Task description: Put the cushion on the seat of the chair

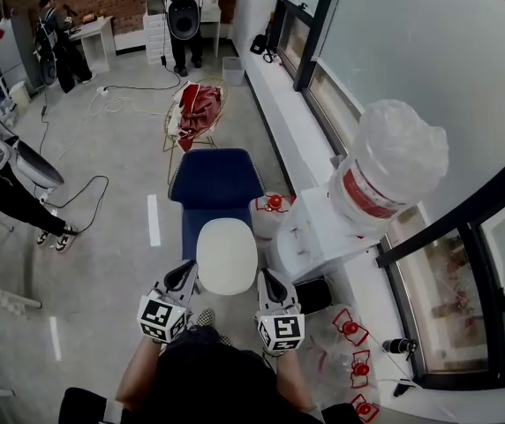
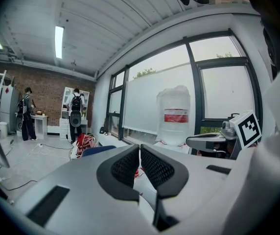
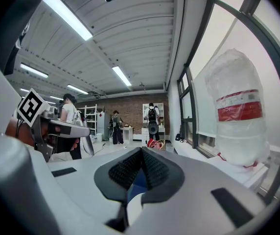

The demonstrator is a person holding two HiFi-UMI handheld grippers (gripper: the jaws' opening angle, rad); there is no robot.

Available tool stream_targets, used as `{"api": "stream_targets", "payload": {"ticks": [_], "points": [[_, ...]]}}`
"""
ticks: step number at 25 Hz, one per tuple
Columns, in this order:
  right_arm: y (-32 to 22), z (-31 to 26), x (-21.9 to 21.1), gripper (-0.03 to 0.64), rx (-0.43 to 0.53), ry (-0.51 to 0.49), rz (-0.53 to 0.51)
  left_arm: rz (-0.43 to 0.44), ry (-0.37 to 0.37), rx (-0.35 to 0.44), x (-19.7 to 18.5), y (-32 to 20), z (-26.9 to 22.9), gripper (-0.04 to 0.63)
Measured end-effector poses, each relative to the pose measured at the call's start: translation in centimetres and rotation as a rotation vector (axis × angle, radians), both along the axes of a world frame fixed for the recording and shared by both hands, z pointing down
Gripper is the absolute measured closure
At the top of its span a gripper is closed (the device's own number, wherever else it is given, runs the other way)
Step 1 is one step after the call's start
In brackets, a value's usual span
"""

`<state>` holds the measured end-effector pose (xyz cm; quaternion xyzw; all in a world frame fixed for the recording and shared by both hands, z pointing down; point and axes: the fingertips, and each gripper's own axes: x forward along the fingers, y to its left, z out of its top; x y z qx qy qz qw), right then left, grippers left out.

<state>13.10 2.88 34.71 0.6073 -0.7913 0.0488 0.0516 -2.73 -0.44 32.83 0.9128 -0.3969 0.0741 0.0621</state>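
A white oval cushion [image 1: 226, 254] hangs over the near end of a blue chair [image 1: 215, 179], which stands beside the window wall. My left gripper [image 1: 187, 277] holds the cushion's near left edge and my right gripper [image 1: 266, 281] its near right edge. In the left gripper view the jaws [image 2: 139, 153] are closed together, with the white cushion [image 2: 145, 187] pinched low between them and the blue chair [image 2: 96, 151] beyond. The right gripper [image 3: 141, 153] is likewise shut, with the white cushion [image 3: 135, 212] at the base of its jaws and the blue seat [image 3: 137, 182] showing through.
A white water dispenser [image 1: 319, 237] with a large wrapped bottle [image 1: 385, 170] stands right of the chair. Red-capped bottles [image 1: 350, 329] lie on the floor near it. A wire basket with red cloth [image 1: 198, 113] sits behind the chair. People stand at the back and left; cables [image 1: 89, 193] cross the floor.
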Motion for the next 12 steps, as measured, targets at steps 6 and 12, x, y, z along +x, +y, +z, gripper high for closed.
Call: {"api": "stream_targets", "payload": {"ticks": [6, 12], "points": [[0.1, 0.03, -0.16, 0.588, -0.003, -0.001, -0.001, 0.007, -0.003, -0.001, 0.25, 0.07, -0.15, 0.571], [0.25, 0.21, -0.06, 0.588, -0.005, 0.007, -0.001, 0.012, -0.005, -0.006, 0.52, 0.31, 0.15, 0.571]]}}
